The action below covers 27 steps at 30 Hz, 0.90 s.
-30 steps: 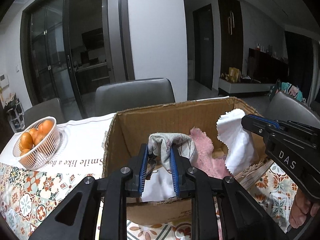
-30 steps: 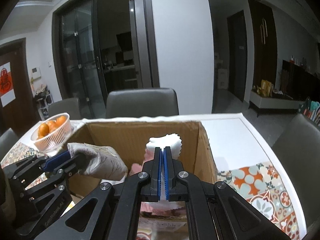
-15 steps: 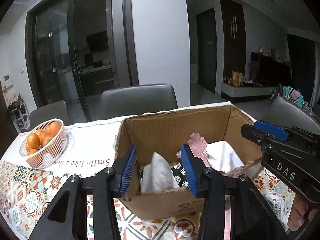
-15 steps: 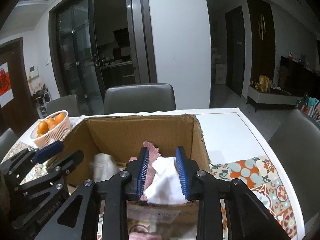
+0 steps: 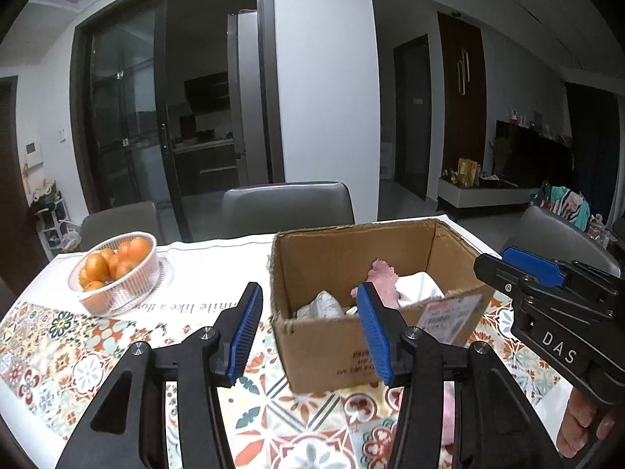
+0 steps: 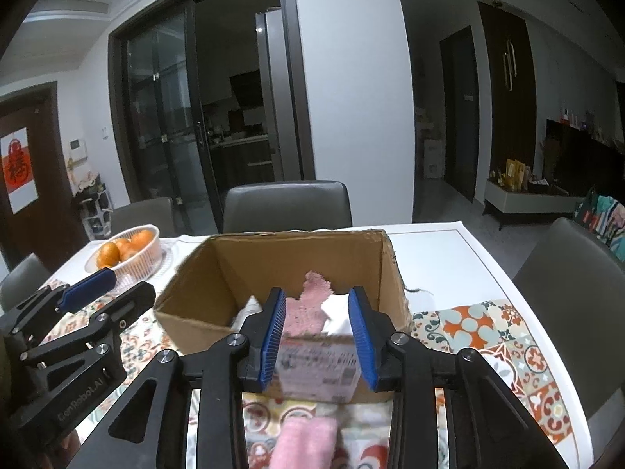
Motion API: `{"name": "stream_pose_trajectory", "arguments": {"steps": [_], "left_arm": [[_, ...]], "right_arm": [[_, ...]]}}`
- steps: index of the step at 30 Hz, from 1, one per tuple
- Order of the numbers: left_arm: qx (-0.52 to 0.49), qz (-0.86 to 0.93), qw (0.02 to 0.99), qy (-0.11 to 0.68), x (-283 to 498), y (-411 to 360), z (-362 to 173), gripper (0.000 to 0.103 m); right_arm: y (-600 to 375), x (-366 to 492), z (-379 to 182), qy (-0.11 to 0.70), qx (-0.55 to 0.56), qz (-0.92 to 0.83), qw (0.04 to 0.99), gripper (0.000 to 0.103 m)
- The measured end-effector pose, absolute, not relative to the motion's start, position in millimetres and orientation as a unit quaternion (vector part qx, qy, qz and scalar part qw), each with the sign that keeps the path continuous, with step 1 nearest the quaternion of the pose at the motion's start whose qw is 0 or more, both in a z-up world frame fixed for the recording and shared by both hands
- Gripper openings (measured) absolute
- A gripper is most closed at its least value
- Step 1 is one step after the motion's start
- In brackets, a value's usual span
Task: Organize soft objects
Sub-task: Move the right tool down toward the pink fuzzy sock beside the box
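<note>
Cardboard box (image 5: 351,336) on table: I count three cloths inside, one pink (image 5: 384,277), one white (image 5: 420,287), one patterned (image 5: 322,306). Fourth, pink (image 6: 304,443), before box. My left gripper (image 5: 308,336) and right gripper (image 6: 318,336) gape wide, empty. One orange basket (image 5: 117,277) left of box.

Open cardboard box (image 5: 336,346), upright on the table; inside lie a pink fuzzy cloth (image 5: 381,275) at centre, a white cloth (image 5: 418,287) beside it, a grey-white cloth (image 5: 322,306) at left; pink item (image 6: 306,443) lies outside, before the box.
</note>
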<state>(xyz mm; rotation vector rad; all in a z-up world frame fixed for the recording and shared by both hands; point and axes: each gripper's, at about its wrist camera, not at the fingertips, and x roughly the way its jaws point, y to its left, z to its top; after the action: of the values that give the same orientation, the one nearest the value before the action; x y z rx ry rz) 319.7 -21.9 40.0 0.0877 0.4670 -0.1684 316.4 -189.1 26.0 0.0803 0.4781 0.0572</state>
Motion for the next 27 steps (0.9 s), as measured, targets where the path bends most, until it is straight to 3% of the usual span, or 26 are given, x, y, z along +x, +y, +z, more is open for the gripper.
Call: {"name": "stream_pose_trajectory", "arguments": {"steps": [12, 27], "left_arm": [[0.028, -0.066, 0.963, 0.261, 283.4, -4.3, 25.3, 0.050], [0.031, -0.051, 0.949, 0.308, 263.5, 1.6, -8.5, 0.053]], "right_arm": [[-167.5, 283.7, 19.6, 0.247, 0.029, 0.049, 0.967, 0.035], [-153.3, 267.9, -26.6, 0.313, 0.022, 0.057, 0.948, 0.035]]}}
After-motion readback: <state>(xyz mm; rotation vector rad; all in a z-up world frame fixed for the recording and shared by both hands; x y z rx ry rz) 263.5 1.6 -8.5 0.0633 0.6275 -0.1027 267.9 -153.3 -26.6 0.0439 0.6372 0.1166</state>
